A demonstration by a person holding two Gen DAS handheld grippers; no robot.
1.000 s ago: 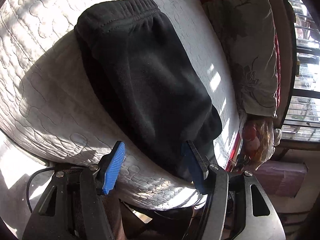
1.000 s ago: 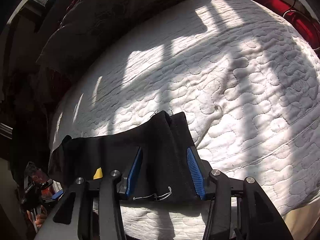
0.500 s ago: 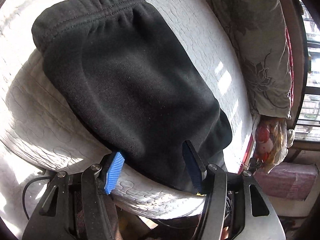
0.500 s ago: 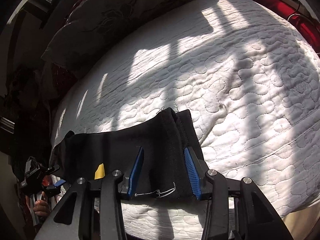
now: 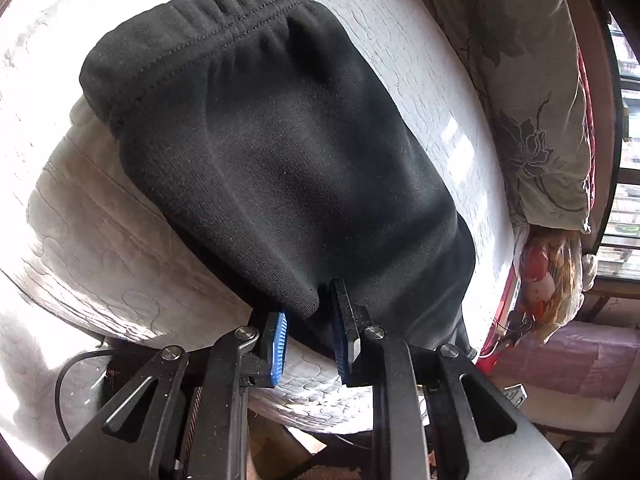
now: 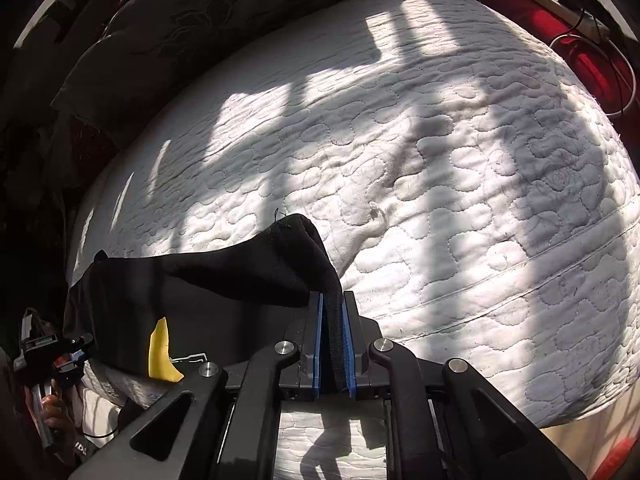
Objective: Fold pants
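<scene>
Black fleece pants (image 5: 288,152) lie folded lengthwise on a white quilted mattress (image 5: 72,240), with the ribbed waistband (image 5: 192,28) at the far end. My left gripper (image 5: 310,324) is shut on a pinched fold at the pants' near edge, by the mattress edge. In the right wrist view the pants (image 6: 208,280) stretch to the left, and my right gripper (image 6: 333,344) is shut on their raised corner, lifting it off the mattress (image 6: 440,200). A yellow tag (image 6: 160,354) shows on the pants.
A floral pillow (image 5: 528,92) lies along the far right of the bed, with a bag of colourful items (image 5: 552,276) below it. The other gripper (image 6: 48,356) shows at far left of the right wrist view. A power strip and cables (image 6: 576,20) lie beyond the mattress.
Both grippers were open around the pants' edge and have closed on the fabric. The right gripper's corner of the pants has risen into a peak.
</scene>
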